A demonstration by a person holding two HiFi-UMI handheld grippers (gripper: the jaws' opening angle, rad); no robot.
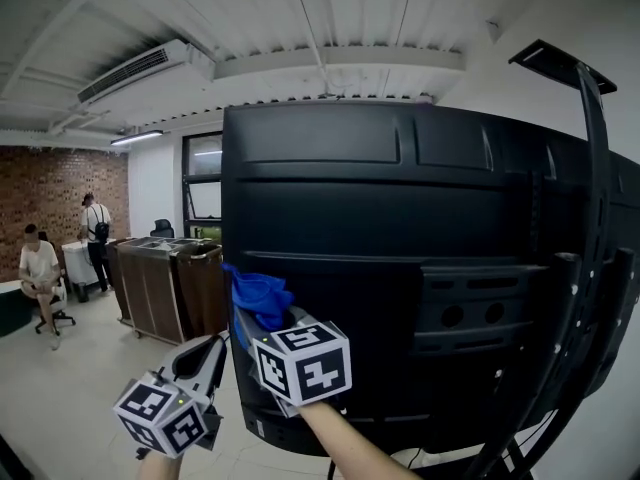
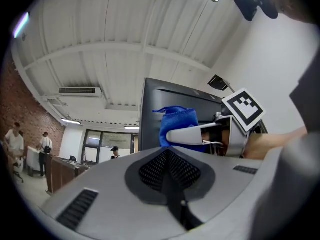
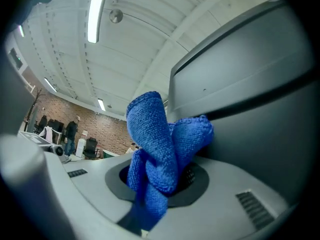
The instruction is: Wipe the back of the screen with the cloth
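1. The screen fills most of your head view, its back toward you. It is black plastic moulded in wide panels with level ridges, and a bracket with two round holes sits right of centre. The picture cuts off its right end.
2. The stand, a thin black curved arm, crosses the screen's right side from top to bottom. Its foot runs out of view.
3. A brown cabinet stands well behind, to the left of the screen. Open floor lies between it and you, off the screen's left edge.
4. Your right gripper is clamped on the cloth, its tips buried in the folds. Your forearm hides part of the screen's lower edge.
5. Your left gripper sits low and just left of the right one. Its jaws are together on nothing, and it is apart from the screen.
6. The cloth is blue and coarse-woven, bunched into two lobes. It sits at the screen's left edge, in the lower half. In the right gripper view one lobe lies against the panel under a groove. To its right the back is bare up to the bracket.
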